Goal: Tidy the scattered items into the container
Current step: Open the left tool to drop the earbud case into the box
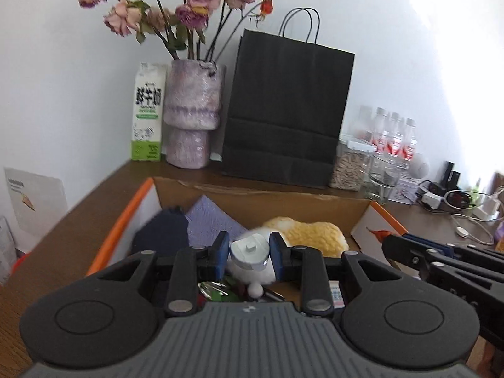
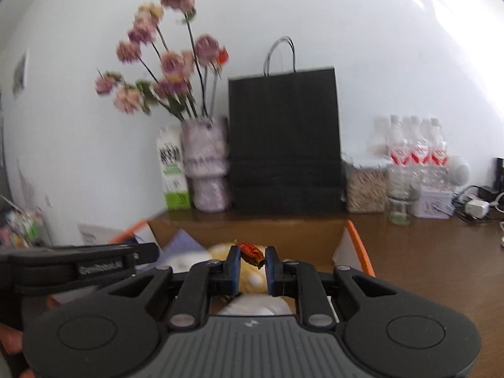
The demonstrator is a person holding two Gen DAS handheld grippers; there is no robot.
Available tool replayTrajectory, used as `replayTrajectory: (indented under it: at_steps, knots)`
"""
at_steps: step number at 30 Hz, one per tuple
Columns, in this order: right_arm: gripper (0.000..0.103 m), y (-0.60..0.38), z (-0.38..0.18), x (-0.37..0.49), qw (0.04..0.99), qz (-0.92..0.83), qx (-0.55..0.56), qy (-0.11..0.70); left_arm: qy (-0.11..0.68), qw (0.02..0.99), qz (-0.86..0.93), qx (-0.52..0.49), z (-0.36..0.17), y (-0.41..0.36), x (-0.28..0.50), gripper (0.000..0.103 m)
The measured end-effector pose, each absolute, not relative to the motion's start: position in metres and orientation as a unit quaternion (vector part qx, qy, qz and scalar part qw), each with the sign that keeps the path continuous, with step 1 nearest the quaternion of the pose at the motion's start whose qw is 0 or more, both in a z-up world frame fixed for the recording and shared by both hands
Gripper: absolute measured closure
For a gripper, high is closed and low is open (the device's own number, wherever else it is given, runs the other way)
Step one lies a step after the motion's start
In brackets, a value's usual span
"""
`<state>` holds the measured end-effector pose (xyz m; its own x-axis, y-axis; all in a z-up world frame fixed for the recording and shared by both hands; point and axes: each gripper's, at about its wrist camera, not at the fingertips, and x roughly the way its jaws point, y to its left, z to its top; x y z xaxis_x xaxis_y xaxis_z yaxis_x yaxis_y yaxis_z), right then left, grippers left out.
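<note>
Two hand-held grippers clamped: left (image 1: pixel 249 253) on white bottle (image 1: pixel 250 252), right (image 2: pixel 251 260) on dried rosebud (image 2: pixel 251 253).

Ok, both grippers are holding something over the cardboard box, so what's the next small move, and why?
Probably lower the right gripper slightly and open it, dropping the small dried orange-red rosebud into the brown cardboard box with orange edges. The bud is pinched at the fingertips directly above the box's contents. The left gripper, shut on a small white-capped bottle, can follow.
</note>
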<state>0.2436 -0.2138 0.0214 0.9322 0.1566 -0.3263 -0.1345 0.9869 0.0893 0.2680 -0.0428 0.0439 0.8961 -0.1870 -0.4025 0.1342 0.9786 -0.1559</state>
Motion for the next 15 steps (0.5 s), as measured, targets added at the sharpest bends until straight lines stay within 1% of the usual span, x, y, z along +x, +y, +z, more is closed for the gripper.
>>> replayTrajectory:
  at_steps: [9,15]
  knots:
    - [0.088,-0.216,0.014,0.239,0.983,0.064,0.038,0.168,0.205,0.976,-0.072,-0.027,0.037,-0.053,0.255,0.075]
    - [0.088,-0.216,0.014,0.235,0.983,0.066,0.037,0.165,0.199,0.978,-0.064,-0.024,0.037,-0.052,0.253,0.075]
